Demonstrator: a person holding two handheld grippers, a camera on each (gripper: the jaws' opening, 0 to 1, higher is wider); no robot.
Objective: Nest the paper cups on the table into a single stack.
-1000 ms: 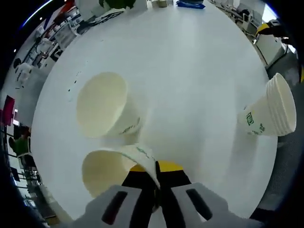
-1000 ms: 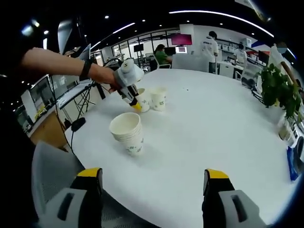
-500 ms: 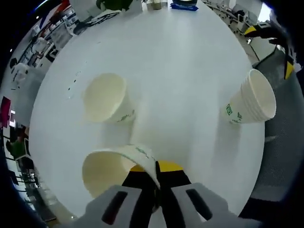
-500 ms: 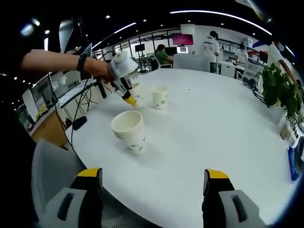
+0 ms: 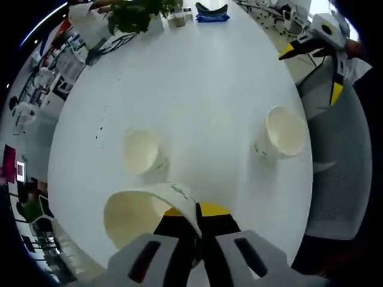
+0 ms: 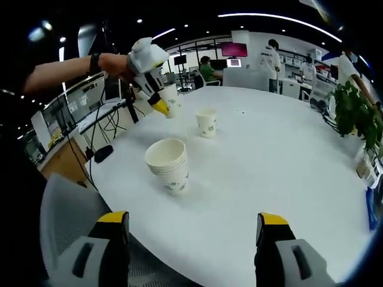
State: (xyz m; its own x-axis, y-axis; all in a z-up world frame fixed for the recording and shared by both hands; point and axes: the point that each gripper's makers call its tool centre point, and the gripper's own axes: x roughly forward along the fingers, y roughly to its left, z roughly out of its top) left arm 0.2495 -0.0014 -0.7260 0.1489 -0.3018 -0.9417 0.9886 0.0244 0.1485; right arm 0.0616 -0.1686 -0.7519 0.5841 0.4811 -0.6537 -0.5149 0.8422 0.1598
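My left gripper [image 5: 197, 236] is shut on the rim of a white paper cup [image 5: 143, 212], held high above the round white table [image 5: 197, 89]. From the right gripper view that same left gripper [image 6: 157, 103] hangs in the air with its cup [image 6: 170, 99]. Below it a single cup [image 5: 143, 153] stands upright, also seen as the cup [image 6: 207, 122] farther back. A stack of nested cups [image 5: 281, 134] stands to the right, and the stack [image 6: 170, 165] sits near the table's front edge. My right gripper [image 6: 188, 239] is open, nothing between its yellow-tipped fingers [image 6: 114, 220].
A grey chair [image 6: 66, 221] stands by the table's near edge at the left. A potted plant [image 6: 356, 113] and small items sit at the far right side of the table. People and desks fill the office behind.
My left gripper has lifted its cup well above the table, so the single cup and the stack look smaller below. The right gripper has hardly moved.
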